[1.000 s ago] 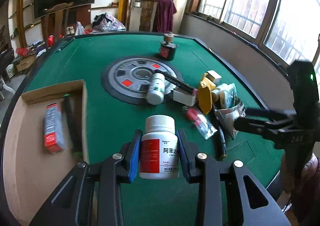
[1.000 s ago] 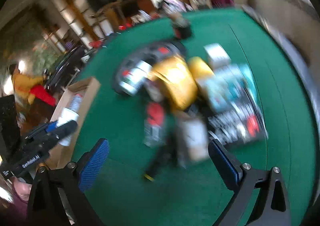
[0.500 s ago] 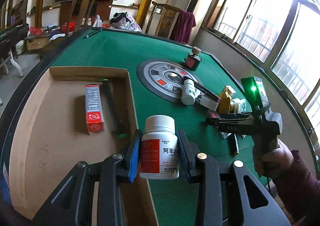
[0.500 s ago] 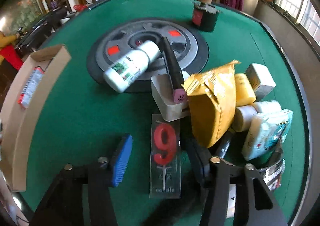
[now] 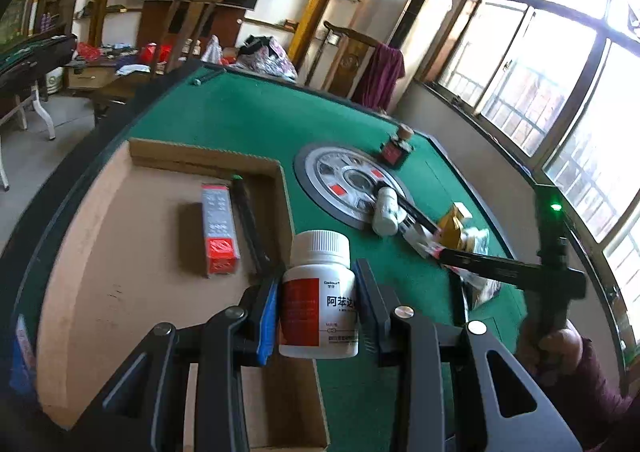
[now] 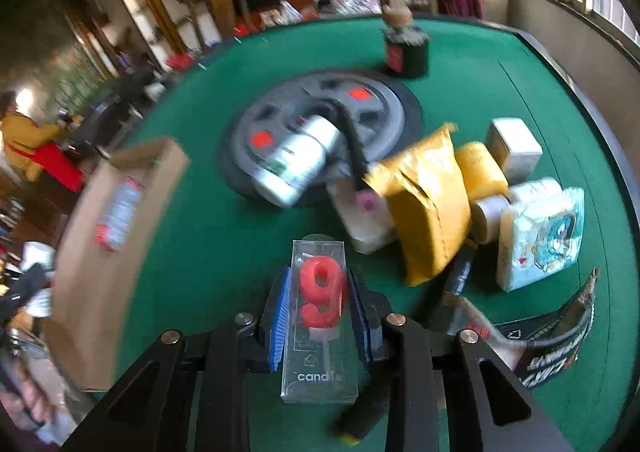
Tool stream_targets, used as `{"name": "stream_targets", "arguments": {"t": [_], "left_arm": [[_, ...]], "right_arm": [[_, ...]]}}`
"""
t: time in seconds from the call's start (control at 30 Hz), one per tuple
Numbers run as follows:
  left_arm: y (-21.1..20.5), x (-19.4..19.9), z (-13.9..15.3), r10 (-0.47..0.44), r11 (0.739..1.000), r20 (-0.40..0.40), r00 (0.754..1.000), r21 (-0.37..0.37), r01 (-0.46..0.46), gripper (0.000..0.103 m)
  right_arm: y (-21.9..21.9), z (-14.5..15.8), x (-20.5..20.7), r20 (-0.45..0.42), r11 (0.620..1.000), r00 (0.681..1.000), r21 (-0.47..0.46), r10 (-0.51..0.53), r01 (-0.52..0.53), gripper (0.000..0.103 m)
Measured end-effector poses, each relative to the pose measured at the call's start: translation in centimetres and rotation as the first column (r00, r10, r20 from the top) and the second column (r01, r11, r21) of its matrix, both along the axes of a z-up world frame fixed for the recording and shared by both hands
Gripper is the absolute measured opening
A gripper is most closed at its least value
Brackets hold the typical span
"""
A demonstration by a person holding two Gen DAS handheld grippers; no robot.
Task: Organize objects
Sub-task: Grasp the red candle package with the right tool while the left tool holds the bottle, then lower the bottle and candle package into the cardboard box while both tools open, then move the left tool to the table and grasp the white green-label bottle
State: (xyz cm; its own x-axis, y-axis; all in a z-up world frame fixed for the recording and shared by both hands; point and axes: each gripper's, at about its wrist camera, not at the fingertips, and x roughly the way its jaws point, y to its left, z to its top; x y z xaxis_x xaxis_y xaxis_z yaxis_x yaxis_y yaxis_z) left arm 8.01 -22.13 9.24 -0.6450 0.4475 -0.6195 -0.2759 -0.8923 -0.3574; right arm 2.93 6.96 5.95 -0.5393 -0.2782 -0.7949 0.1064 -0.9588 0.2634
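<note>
My left gripper (image 5: 318, 308) is shut on a white pill bottle (image 5: 319, 298) with a red label, held over the right wall of the shallow cardboard box (image 5: 120, 252). The box holds a red and grey carton (image 5: 218, 230) and a dark pen (image 5: 250, 224). My right gripper (image 6: 320, 316) is shut on a clear candle case (image 6: 320, 326) with a red number 9, lifted above the green table (image 6: 200, 236). The right gripper also shows in the left wrist view (image 5: 444, 254), by the pile.
A pile lies on the table's right: a yellow pouch (image 6: 430, 200), a white bottle (image 6: 298, 164) on the grey centre disc (image 6: 360, 108), tissue pack (image 6: 544, 228), small boxes, black packet (image 6: 548, 344). A dark jar (image 6: 404, 48) stands behind. The cardboard box (image 6: 108, 252) is at left.
My left gripper has carried the pill bottle left, to over the box's right wall. My right gripper has shut on the number 9 candle case and lifted it.
</note>
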Motion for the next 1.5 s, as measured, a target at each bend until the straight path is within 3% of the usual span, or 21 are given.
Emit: {"name": "stream_targets", "arguments": {"t": [0.2, 0.4, 0.7, 0.97, 1.13, 1.27, 1.33, 1.5], "left_arm": [[-2.2, -1.6, 0.9, 0.063, 0.994, 0.004, 0.998, -0.085, -0.063, 0.034], [-4.5, -5.6, 0.0, 0.134, 0.971, 0.023, 0.991, -0.203, -0.126, 0.034], [-7.8, -12.7, -3.6, 0.204, 0.960, 0.147, 0.968, -0.226, -0.168, 0.033], [-9.5, -13.8, -5.1, 0.241, 0.956, 0.168, 0.956, -0.208, -0.205, 0.033], [-10.2, -13.5, -5.0, 0.258, 0.955, 0.151, 0.954, -0.190, -0.228, 0.061], [-10.7, -13.3, -4.3, 0.269, 0.955, 0.145, 0.952, -0.169, -0.244, 0.067], [-10.8, -12.6, -3.4, 0.278, 0.954, 0.128, 0.952, -0.154, -0.258, 0.068], [-9.7, -10.4, -0.3, 0.278, 0.952, 0.046, 0.959, -0.145, -0.269, 0.081]], "right_arm": [[-3.4, 4.0, -0.1, -0.038, 0.980, 0.993, -0.162, 0.112, -0.117, 0.031], [-10.9, 5.4, -4.2, -0.030, 0.947, 0.977, -0.239, 0.213, -0.214, 0.031], [-23.3, 0.8, -12.4, 0.106, 0.928, 0.959, -0.298, 0.263, -0.221, 0.031], [-27.0, -3.1, -15.3, 0.168, 0.939, 0.952, -0.275, 0.257, -0.205, 0.032], [-26.9, -4.1, -16.0, 0.185, 0.940, 0.948, -0.274, 0.260, -0.204, 0.034], [-26.2, -3.4, -15.6, 0.173, 0.946, 0.955, -0.259, 0.242, -0.193, 0.049], [-25.6, -2.5, -14.9, 0.148, 0.949, 0.960, -0.246, 0.236, -0.196, 0.063], [-23.4, 1.3, -11.9, 0.015, 0.966, 0.978, -0.158, 0.209, -0.205, 0.083]]}}
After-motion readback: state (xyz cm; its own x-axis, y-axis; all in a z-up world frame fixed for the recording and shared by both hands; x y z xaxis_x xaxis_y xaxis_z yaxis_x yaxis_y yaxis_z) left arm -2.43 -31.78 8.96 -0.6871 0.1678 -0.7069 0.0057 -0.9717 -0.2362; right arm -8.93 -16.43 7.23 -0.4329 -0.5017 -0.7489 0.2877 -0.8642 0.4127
